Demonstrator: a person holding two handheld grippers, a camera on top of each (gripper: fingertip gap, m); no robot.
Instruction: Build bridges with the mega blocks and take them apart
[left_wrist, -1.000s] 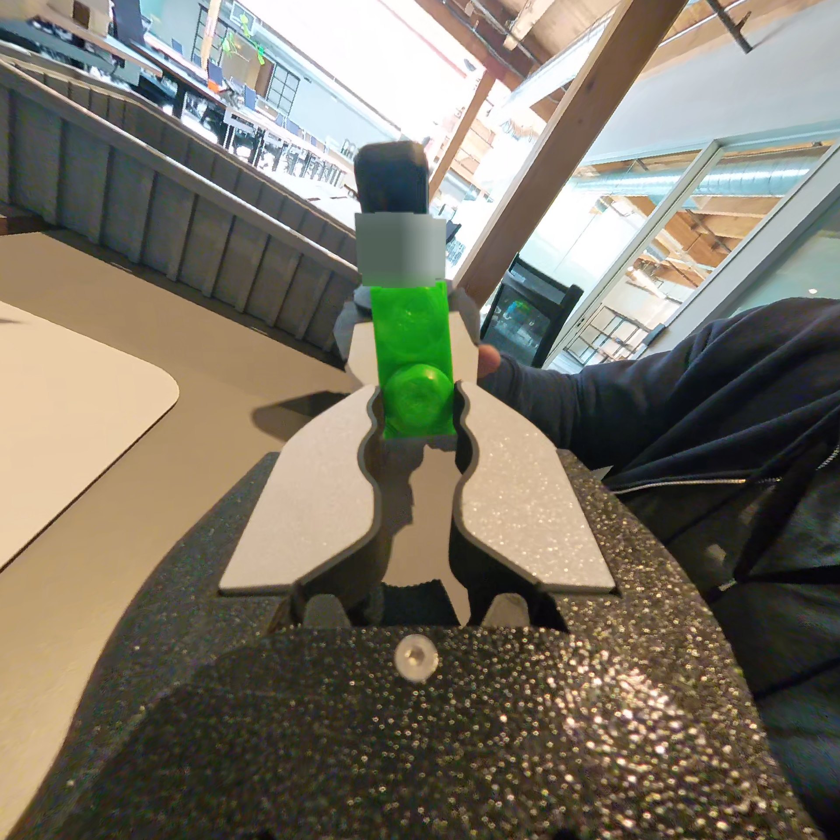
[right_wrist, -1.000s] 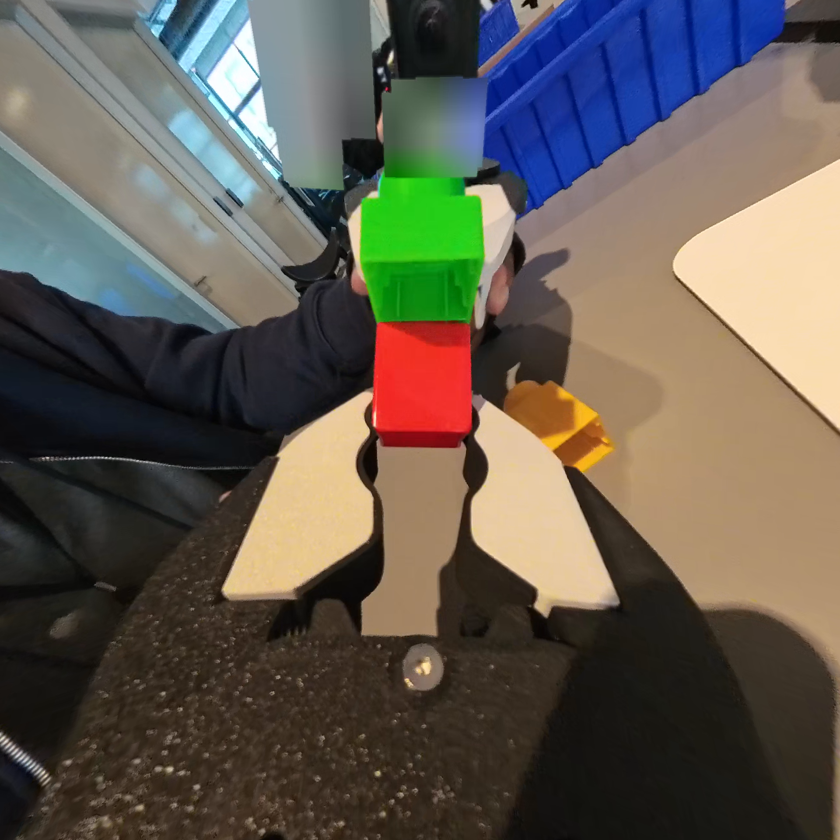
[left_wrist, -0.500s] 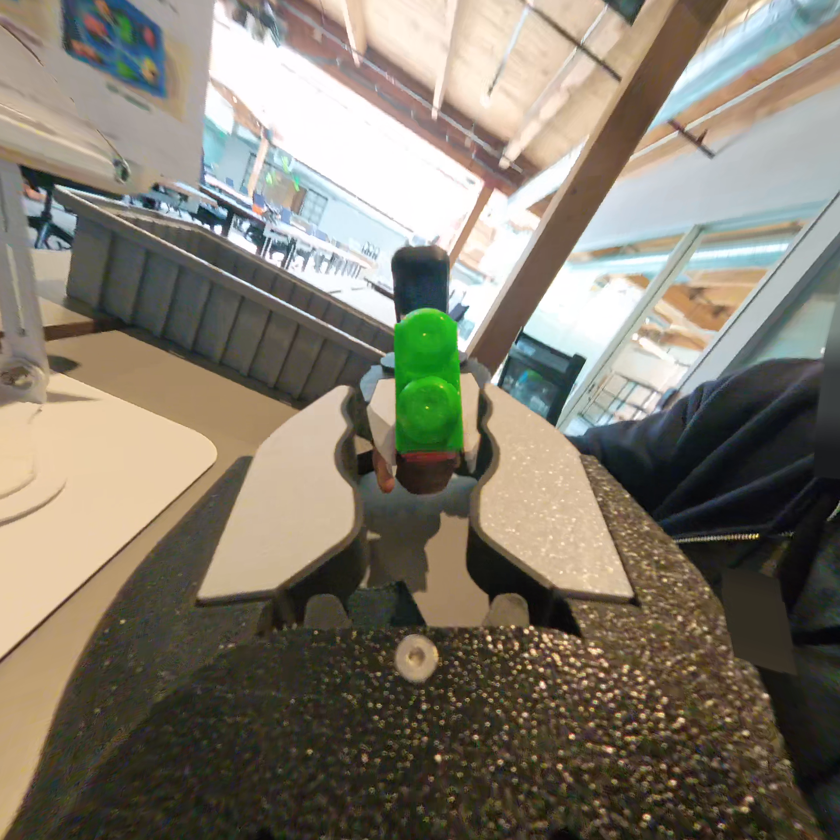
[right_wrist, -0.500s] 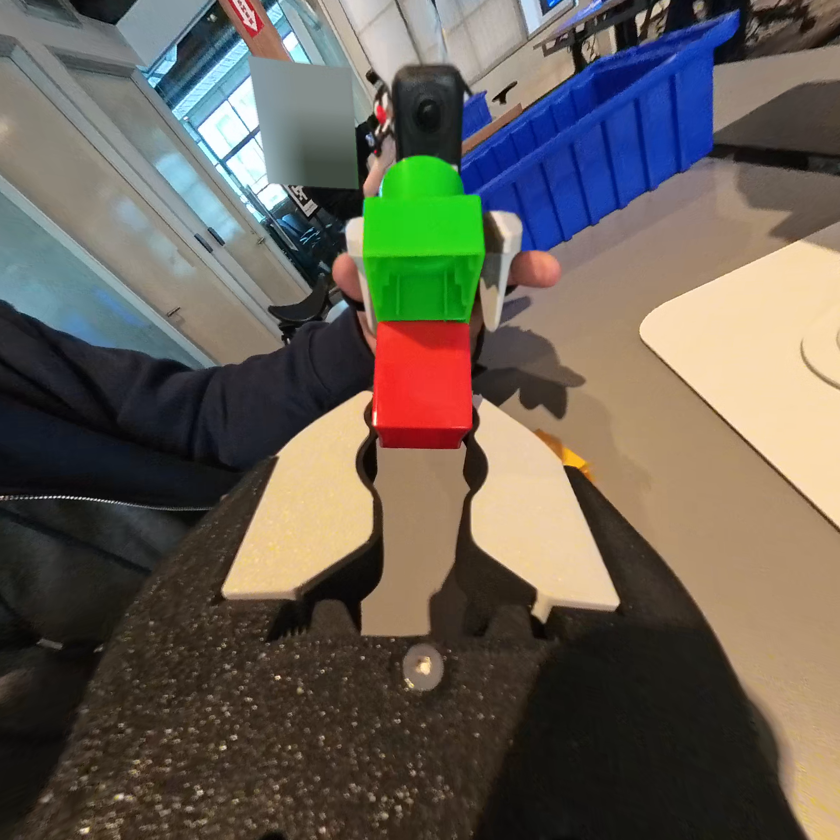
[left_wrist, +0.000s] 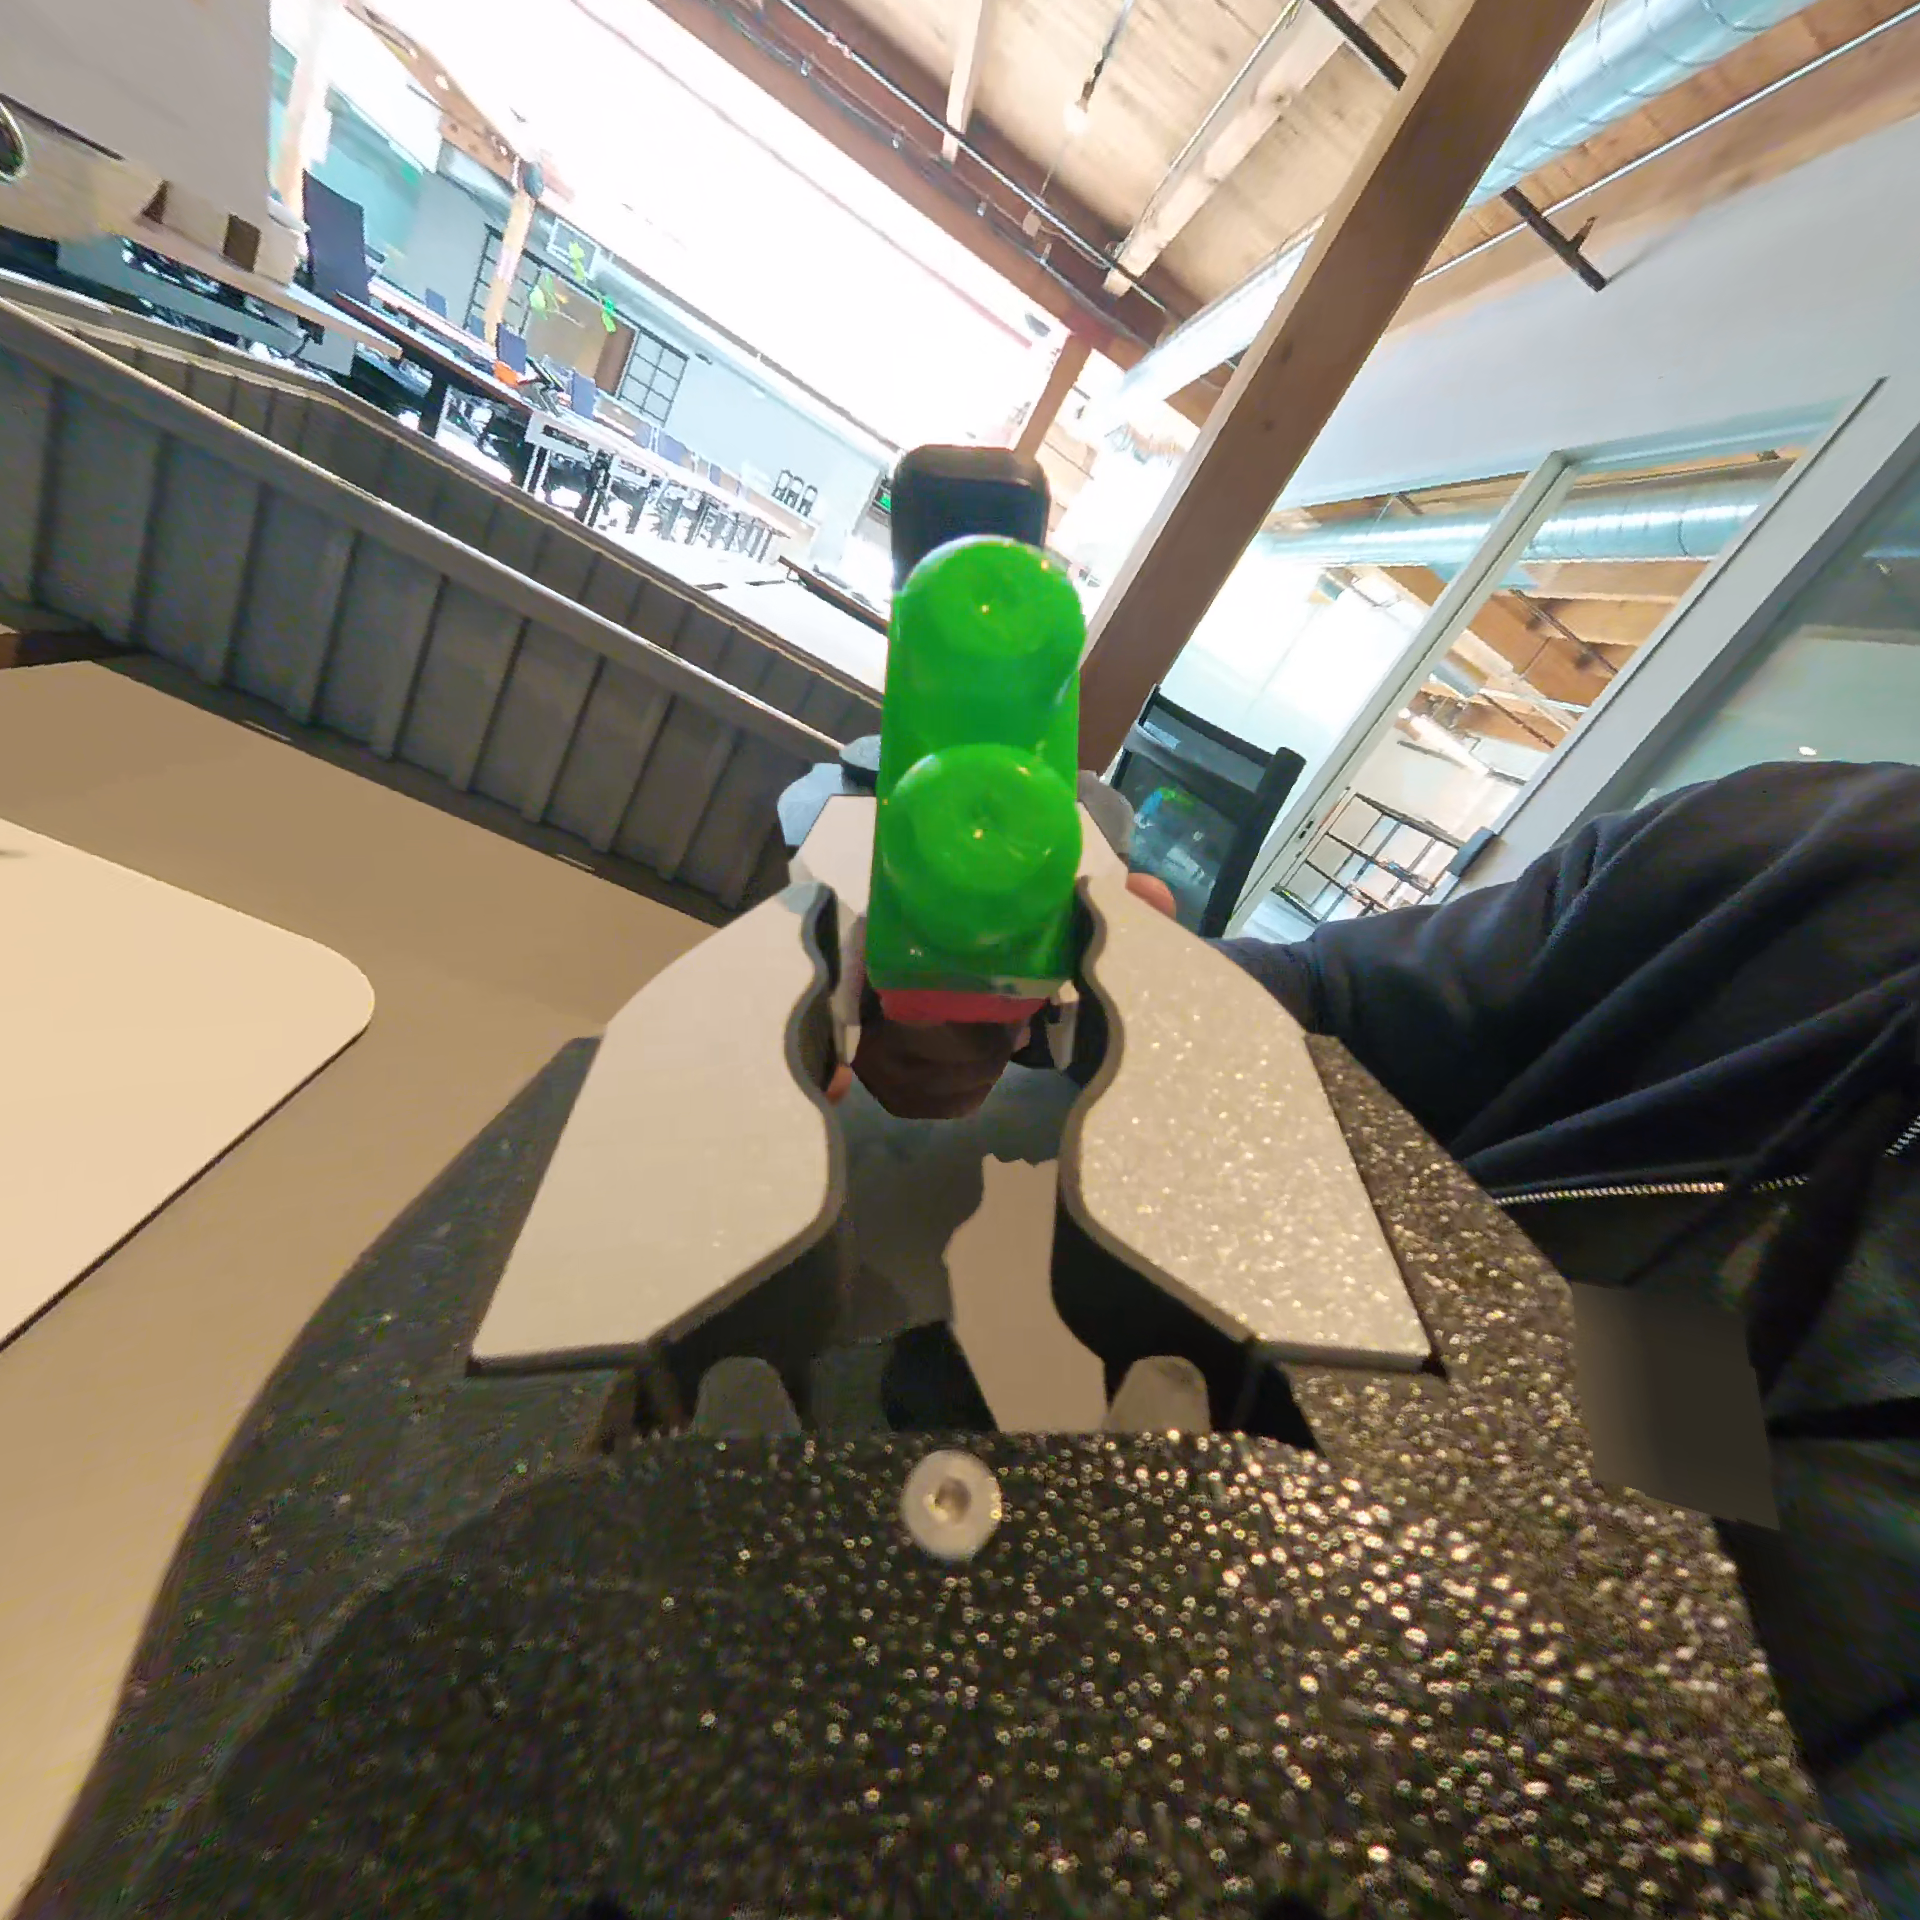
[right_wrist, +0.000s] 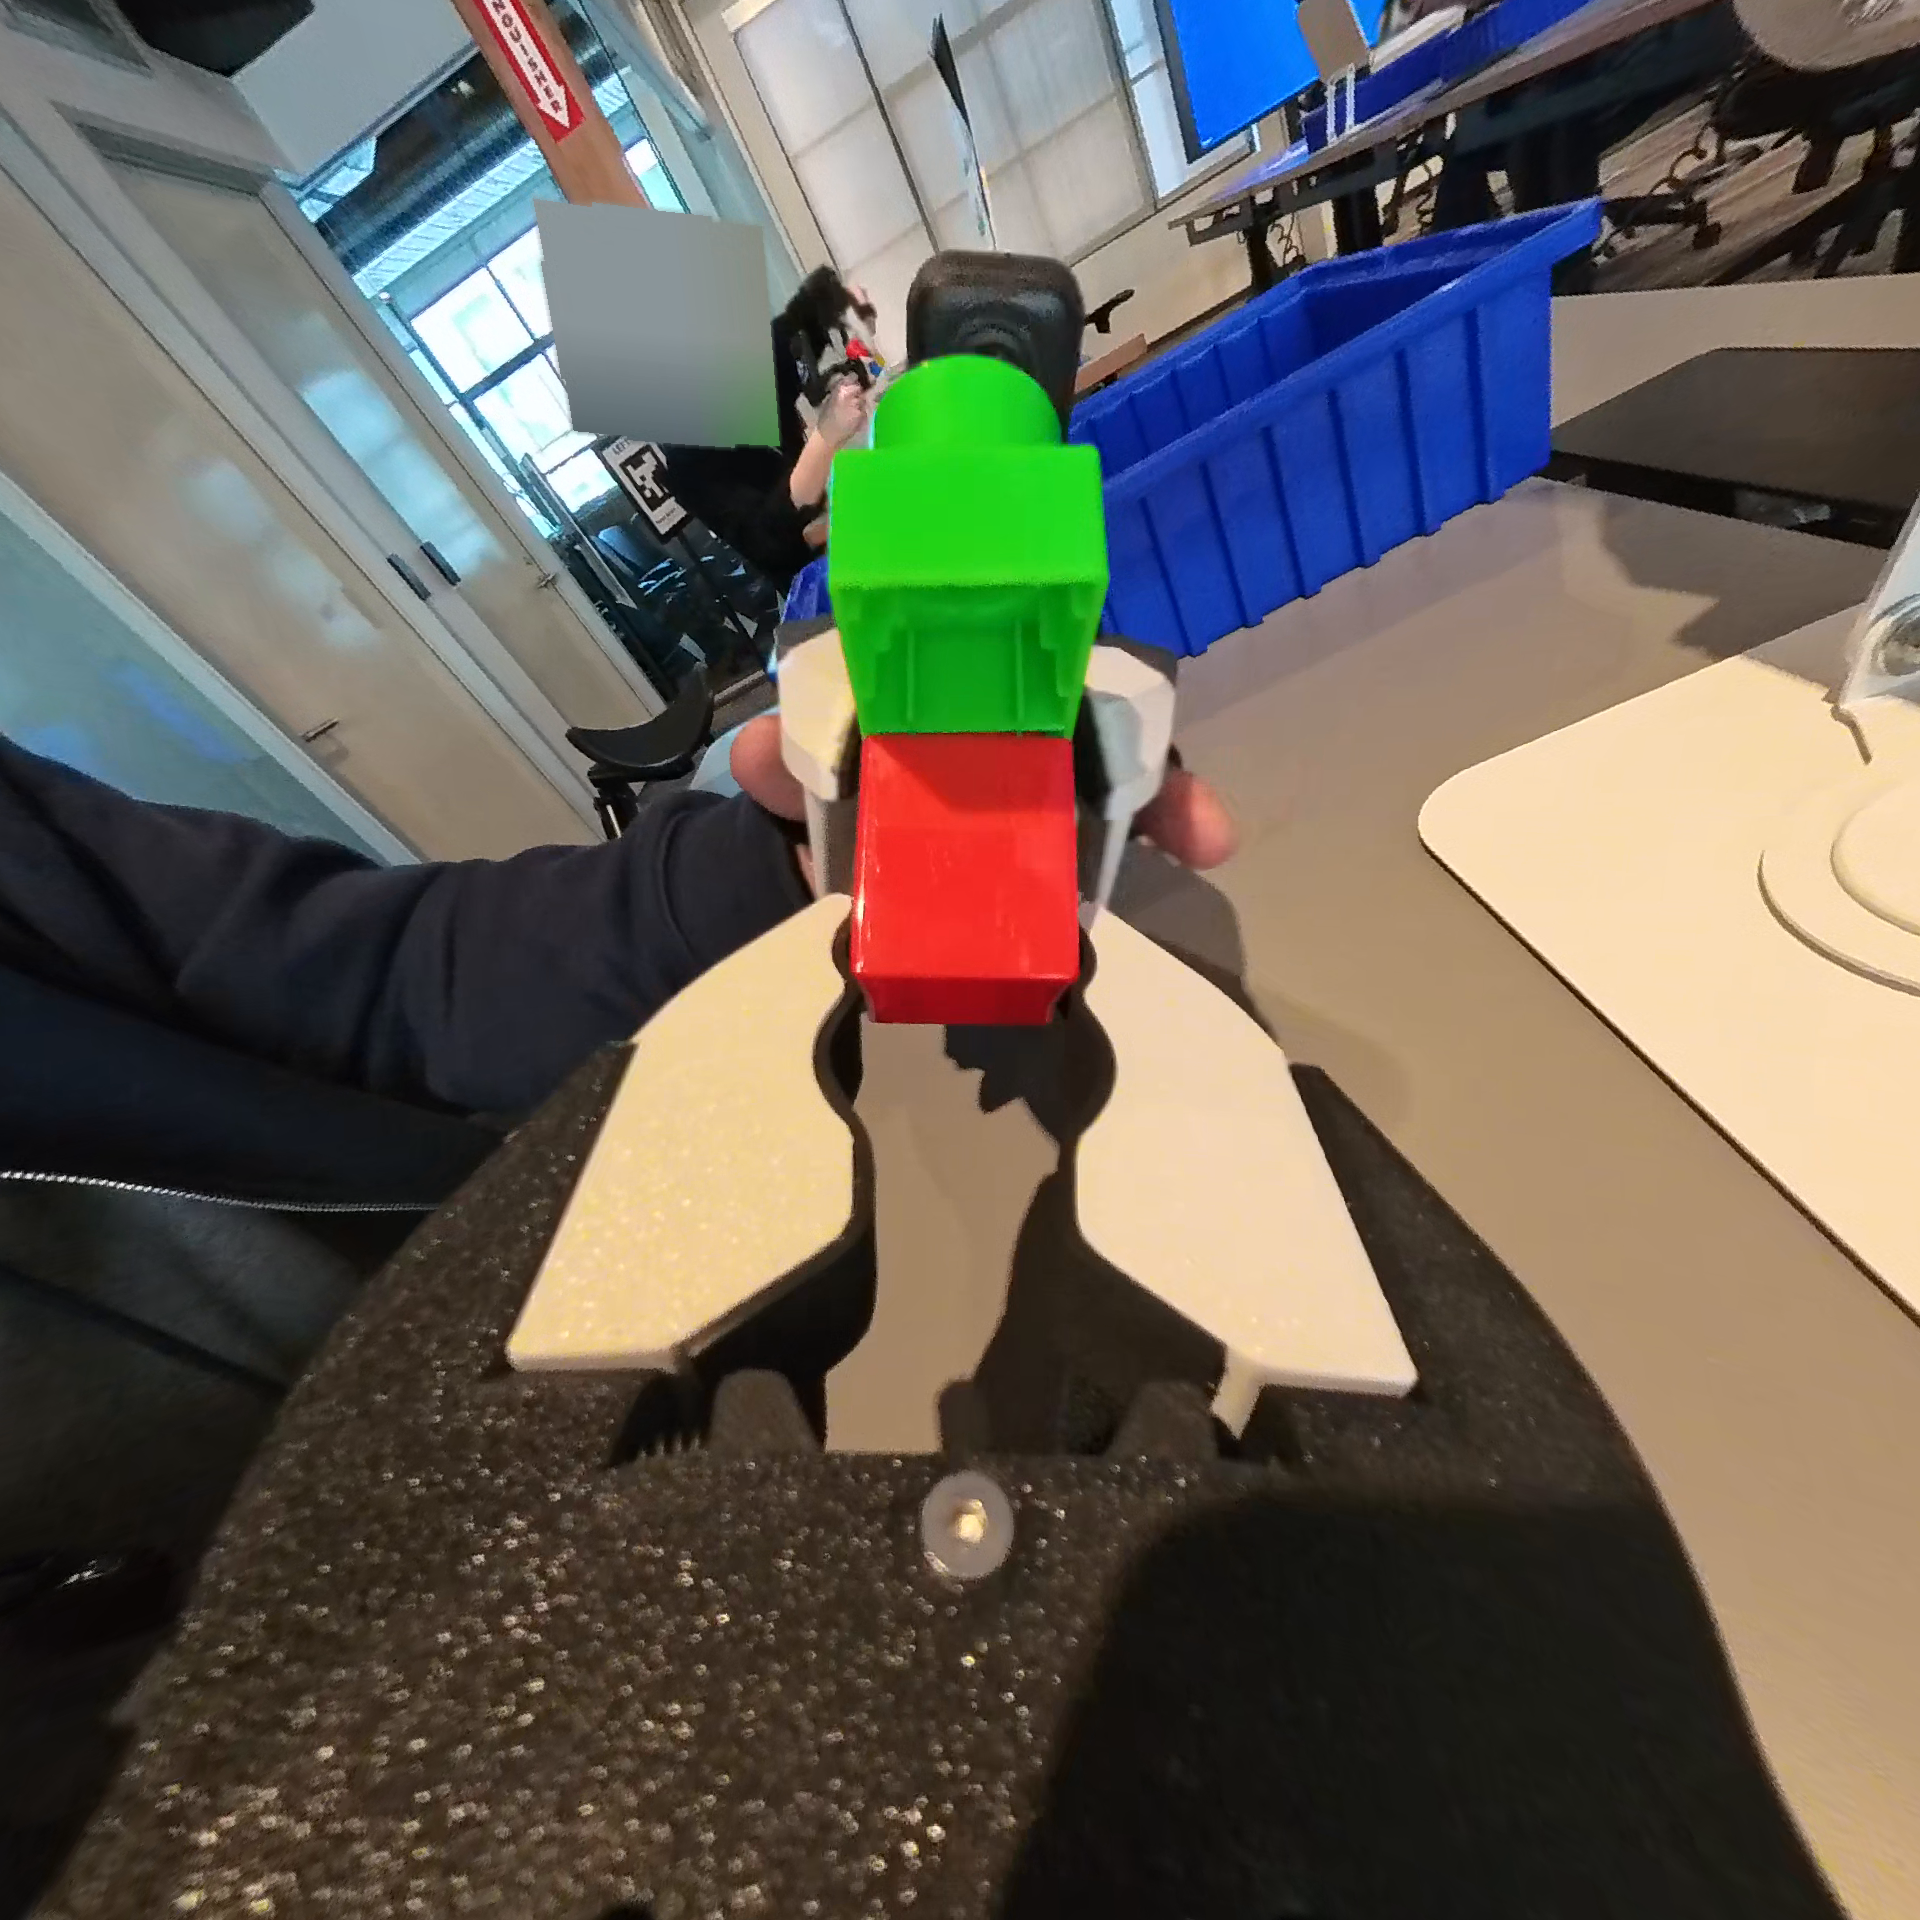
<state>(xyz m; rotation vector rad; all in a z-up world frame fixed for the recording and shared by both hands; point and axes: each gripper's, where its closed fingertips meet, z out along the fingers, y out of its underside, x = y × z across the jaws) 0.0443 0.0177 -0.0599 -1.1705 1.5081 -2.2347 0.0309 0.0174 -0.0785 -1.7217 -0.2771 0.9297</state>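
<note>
**Two grippers meet nose to nose over a red-and-green block pair**

The right gripper (right_wrist: 961, 977) has its jaws clenched on a red block (right_wrist: 961, 883), pinching it at the very tips. A green block (right_wrist: 966, 540) is joined to the far end of the red one and stands out toward 12 o'clock in the right wrist view, its hollow underside facing the camera and a round stud on top. The pair is held in the air above the desk (right_wrist: 1351, 831).

The left gripper (left_wrist: 956, 935) faces it from the opposite side. In the left wrist view its jaws flank the lower end of the green block (left_wrist: 977, 790), whose two studs point at the camera. The finger at 3 o'clock looks to be touching the block, and a thin dark gap shows on the 9 o'clock side (whether the jaws are squeezing or merely close I cannot tell). From the right wrist view the left gripper's pale fingers (right_wrist: 816, 727) sit either side of the seam between the two blocks, with a hand (right_wrist: 1184, 821) behind them.

A dark sleeve (left_wrist: 1558, 987) enters at 3 o'clock in the left wrist view. On the desk a white mat (right_wrist: 1610, 935) lies at 3 o'clock, a blue bin (right_wrist: 1351, 416) stands at 1 o'clock, and a grey bin (left_wrist: 364, 623) runs across 10 o'clock in the left wrist view
</note>
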